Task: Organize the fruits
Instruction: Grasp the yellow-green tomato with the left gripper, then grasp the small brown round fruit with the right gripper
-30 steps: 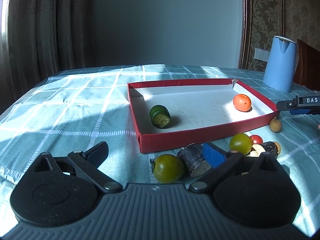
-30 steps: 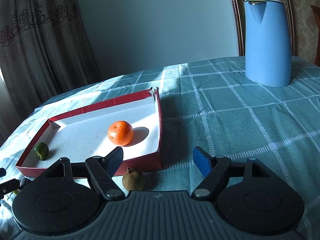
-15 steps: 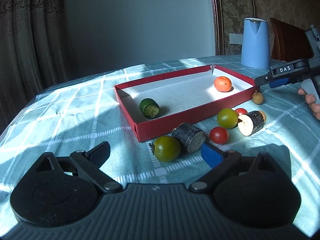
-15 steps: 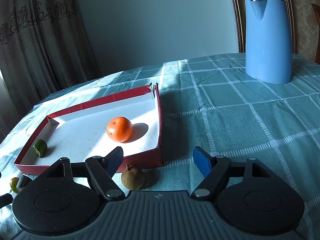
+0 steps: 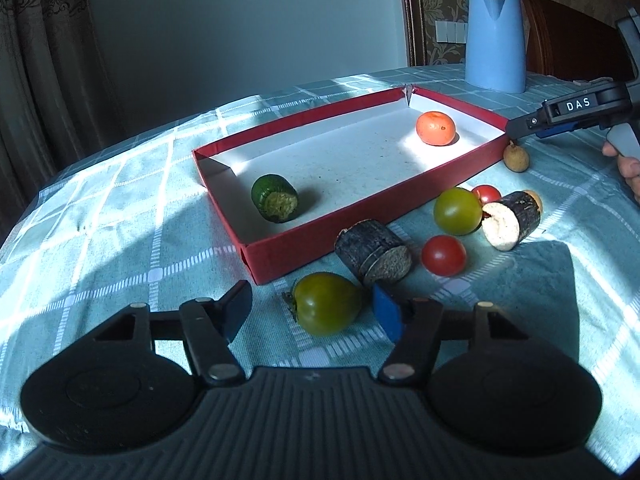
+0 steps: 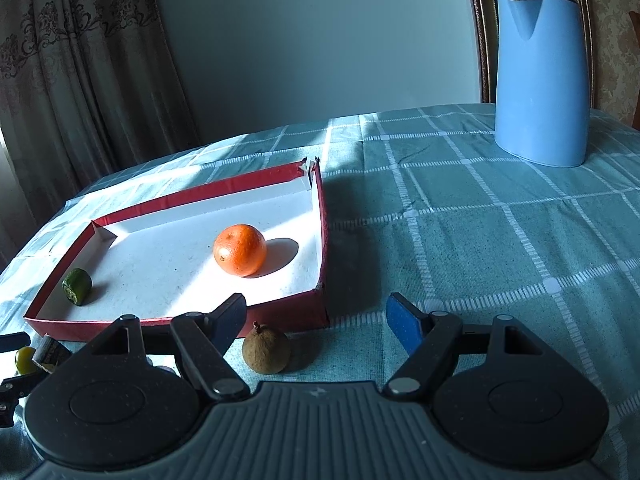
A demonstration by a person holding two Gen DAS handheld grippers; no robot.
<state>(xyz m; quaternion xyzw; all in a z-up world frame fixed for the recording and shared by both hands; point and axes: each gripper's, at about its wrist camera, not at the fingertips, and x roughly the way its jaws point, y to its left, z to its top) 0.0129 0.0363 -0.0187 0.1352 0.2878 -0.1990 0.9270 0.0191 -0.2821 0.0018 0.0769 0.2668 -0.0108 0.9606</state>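
Note:
A red tray (image 5: 304, 258) (image 6: 324, 240) holds an orange (image 5: 435, 128) (image 6: 240, 250) and a green cucumber piece (image 5: 274, 198) (image 6: 77, 286). In front of it lie a green tomato (image 5: 326, 309), a second green tomato (image 5: 458, 211), two red tomatoes (image 5: 444, 255), two dark sugarcane pieces (image 5: 374, 253) (image 5: 512, 219) and a brown longan (image 5: 517, 157) (image 6: 266, 348). My left gripper (image 5: 314, 312) is open, with the near green tomato between its fingers. My right gripper (image 6: 318, 316) is open, with the longan just inside its left finger.
A blue kettle (image 5: 496, 40) (image 6: 542, 76) stands at the table's far right. A dark wooden chair (image 5: 568, 40) is behind it. Curtains hang at the left. The table has a teal checked cloth (image 6: 480, 240).
My left gripper has swung round and come in low, so the near green tomato now lies between its fingers. My right gripper has crept slightly towards the longan.

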